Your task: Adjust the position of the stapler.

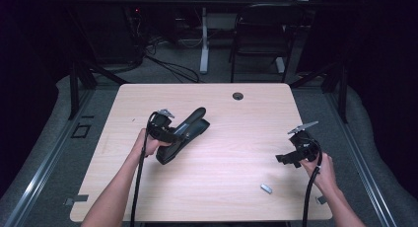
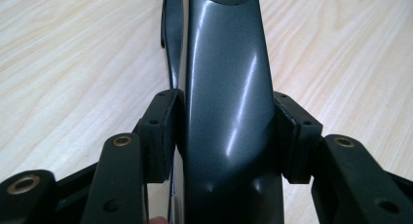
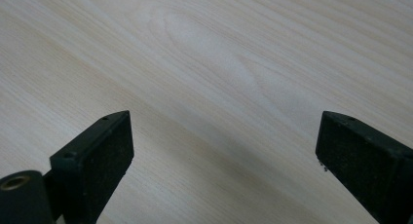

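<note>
High view: large dark stapler (image 1: pixel 183 134) sits on the wooden surface (image 1: pixel 236 158) at about 9 o'clock from centre, nose pointing to roughly 1 o'clock. Left gripper (image 1: pixel 165 133) has it by the rear end. Left gripper view confirms: fingers (image 2: pixel 157 136) clamped on either side of the stapler's glossy grey top arm (image 2: pixel 229 112), pads touching both flanks. Base seems to rest on the surface, though contact is hard to judge.

Right gripper (image 1: pixel 291 158) hovers at about 4 o'clock, well apart from the stapler; right gripper view shows its fingers (image 3: pixel 100 151) wide apart, bare wood between them.

Small silvery piece (image 1: pixel 266 188) lies at about 5 o'clock, near the right gripper, possibly a strip of staples; too small to tell.

Status, my read: grasp done. Left to do: right gripper takes that piece or works the stapler. Early stage.
</note>
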Tool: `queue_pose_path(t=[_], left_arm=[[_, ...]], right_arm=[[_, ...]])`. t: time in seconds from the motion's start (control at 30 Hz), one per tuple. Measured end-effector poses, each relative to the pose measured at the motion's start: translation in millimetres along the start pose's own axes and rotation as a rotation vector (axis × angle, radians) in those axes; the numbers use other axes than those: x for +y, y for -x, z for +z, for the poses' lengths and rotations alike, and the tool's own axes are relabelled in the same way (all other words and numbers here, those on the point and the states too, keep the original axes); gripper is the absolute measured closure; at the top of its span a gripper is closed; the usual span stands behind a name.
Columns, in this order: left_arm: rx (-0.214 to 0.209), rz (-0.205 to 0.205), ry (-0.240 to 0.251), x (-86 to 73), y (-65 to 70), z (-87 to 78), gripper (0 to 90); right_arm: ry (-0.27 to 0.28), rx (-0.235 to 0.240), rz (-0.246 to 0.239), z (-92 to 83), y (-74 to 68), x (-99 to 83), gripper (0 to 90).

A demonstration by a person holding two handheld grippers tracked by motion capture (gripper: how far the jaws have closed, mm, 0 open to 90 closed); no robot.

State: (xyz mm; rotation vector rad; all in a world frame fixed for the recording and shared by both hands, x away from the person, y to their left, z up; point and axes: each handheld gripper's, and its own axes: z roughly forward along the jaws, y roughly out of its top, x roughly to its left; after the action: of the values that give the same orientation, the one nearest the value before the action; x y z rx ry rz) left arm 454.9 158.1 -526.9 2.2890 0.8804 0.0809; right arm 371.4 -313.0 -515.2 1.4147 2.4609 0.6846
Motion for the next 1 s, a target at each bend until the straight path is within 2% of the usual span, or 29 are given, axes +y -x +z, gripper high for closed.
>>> queue_pose_path(t=[0.17,0.3,0.37,0.4,0.47,0.5,0.6,0.63,0.7,0.73,0.8,0.87,0.9,1.0], left_arm=[[-0.037,0.042,0.004,0.5,7.6,3.6,49.6],[-0.090,0.105,-0.006,3.5,17.8,8.4,49.7],[-0.104,0.129,-0.010,4.7,22.5,10.4,49.8],[-0.087,0.138,-0.015,5.3,25.3,10.8,49.9],[-0.113,0.145,-0.015,5.7,26.7,12.0,49.9],[-0.096,0.146,-0.018,6.0,29.1,12.3,49.9],[-0.090,0.147,-0.032,7.6,31.0,12.6,49.9],[-0.093,0.137,-0.033,8.3,31.3,13.0,49.9],[-0.070,0.107,-0.051,11.9,33.7,13.6,49.8],[-0.060,0.088,-0.039,14.3,35.5,13.3,49.2],[0.002,0.061,-0.017,23.3,41.8,10.8,43.0],[0.027,0.045,0.003,29.0,47.5,10.9,43.1],[0.035,0.048,-0.012,31.4,50.7,13.1,43.4],[0.104,0.078,-0.077,32.9,58.9,24.0,47.4]], right_arm=[[0.003,0.007,-0.006,-0.6,-0.9,0.3,5.6],[0.011,0.005,-0.012,-1.5,-1.4,0.7,5.6],[0.013,0.000,-0.011,-1.5,-2.4,0.8,5.6],[0.014,-0.006,-0.012,-1.6,-2.7,0.8,5.7],[0.014,0.004,-0.012,-1.3,-3.2,0.9,5.7],[0.014,0.004,-0.011,-1.1,-3.4,0.9,5.7],[0.010,0.001,-0.013,-0.8,-3.4,0.8,5.7],[0.008,0.004,-0.014,-0.8,-3.3,0.9,5.8],[0.010,0.003,-0.012,-0.6,-3.4,0.9,5.8],[0.008,0.004,-0.013,-0.6,-3.1,0.9,5.8],[0.011,0.002,-0.014,-0.6,-3.1,0.8,6.0],[0.017,-0.002,-0.014,-1.3,-3.4,0.9,6.2],[0.020,-0.001,-0.014,-1.4,-3.7,1.0,6.2],[0.014,0.000,-0.021,-2.1,-4.5,1.2,6.2]])
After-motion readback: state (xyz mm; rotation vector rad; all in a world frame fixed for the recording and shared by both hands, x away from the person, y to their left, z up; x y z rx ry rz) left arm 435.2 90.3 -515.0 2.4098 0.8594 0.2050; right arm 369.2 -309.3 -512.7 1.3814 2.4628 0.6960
